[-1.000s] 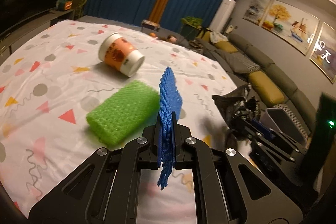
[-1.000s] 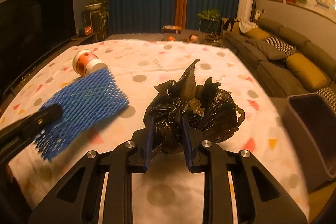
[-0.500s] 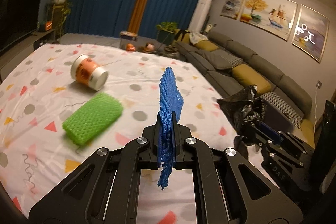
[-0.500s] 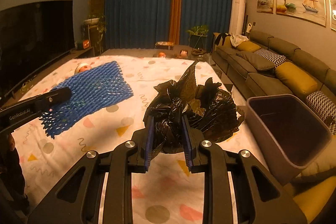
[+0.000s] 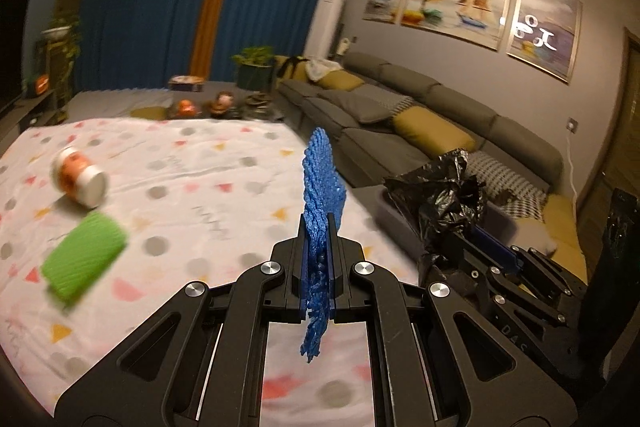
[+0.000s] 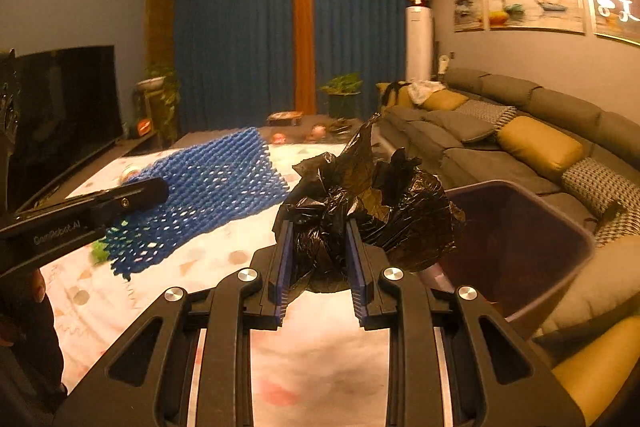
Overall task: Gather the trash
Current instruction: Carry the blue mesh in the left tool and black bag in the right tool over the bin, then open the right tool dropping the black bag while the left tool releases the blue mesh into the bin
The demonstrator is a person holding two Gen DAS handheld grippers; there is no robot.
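My left gripper [image 5: 318, 223] is shut on a blue foam net sleeve [image 5: 322, 183], held edge-on above the patterned cloth. The right wrist view shows that sleeve [image 6: 216, 187] broadside, clamped by the left gripper [image 6: 154, 191]. My right gripper [image 6: 316, 223] is shut on a crumpled black plastic bag [image 6: 376, 203], which hangs beside a dark bin [image 6: 520, 239] at the table's right edge. In the left wrist view the bag [image 5: 440, 187] and right gripper [image 5: 460, 231] are at the right. A green foam net [image 5: 84, 255] and an orange-and-white cup [image 5: 80, 179] lie on the cloth at the left.
The table wears a white cloth [image 5: 200, 195] with coloured triangles and dots. A grey sofa [image 6: 540, 147] with yellow cushions runs along the right wall. A television [image 6: 60, 107] stands at the left, potted plants and blue curtains at the back.
Both grippers have risen and swung right with their loads. The green net and cup have slid to the left of the left wrist view; the bin now sits close beside the black bag.
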